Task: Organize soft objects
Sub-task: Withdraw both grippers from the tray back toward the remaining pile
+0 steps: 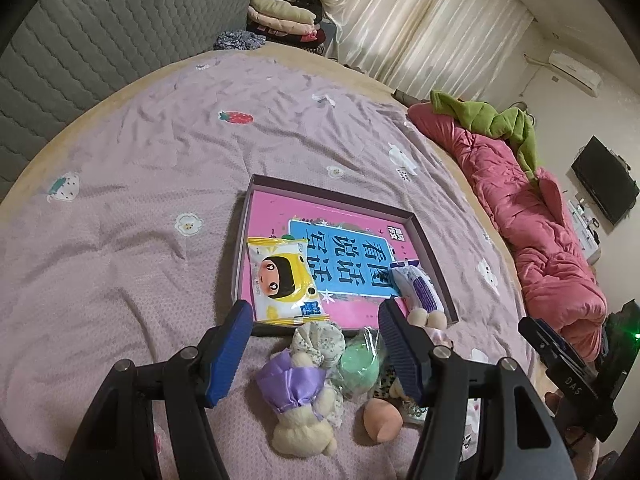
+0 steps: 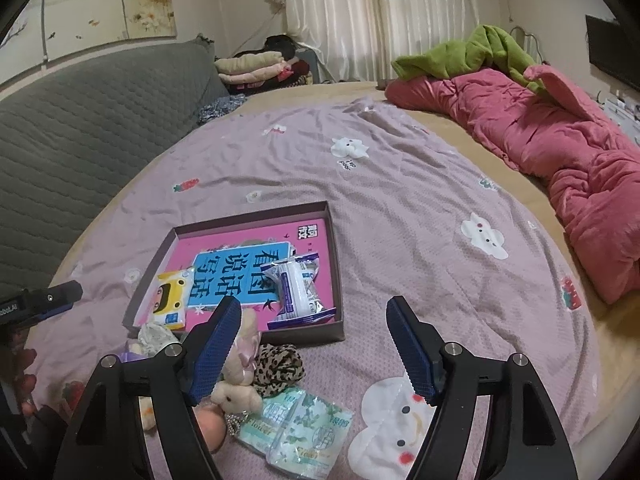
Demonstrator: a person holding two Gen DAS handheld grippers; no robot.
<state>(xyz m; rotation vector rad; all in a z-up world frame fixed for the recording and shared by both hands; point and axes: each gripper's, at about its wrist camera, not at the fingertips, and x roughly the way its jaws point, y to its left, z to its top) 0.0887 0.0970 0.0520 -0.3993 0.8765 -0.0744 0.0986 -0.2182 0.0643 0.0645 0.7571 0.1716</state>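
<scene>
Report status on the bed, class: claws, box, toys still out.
Left claw open, empty, over plush bunny. Right claw open, empty. Box holds two tissue packs; bunny, green ball, leopard scrunchie outside. Nothing blocking.

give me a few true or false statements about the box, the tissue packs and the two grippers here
1. Both the left gripper and the right gripper are open and hold nothing. True.
2. The yellow cartoon tissue pack lies in the box. True.
3. The box is empty apart from the book. False: two packs lie on the pink book, the yellow one and a purple-and-white pack.
4. The green floral tissue pack is inside the box. False: it lies on the bedspread, outside the box.
</scene>
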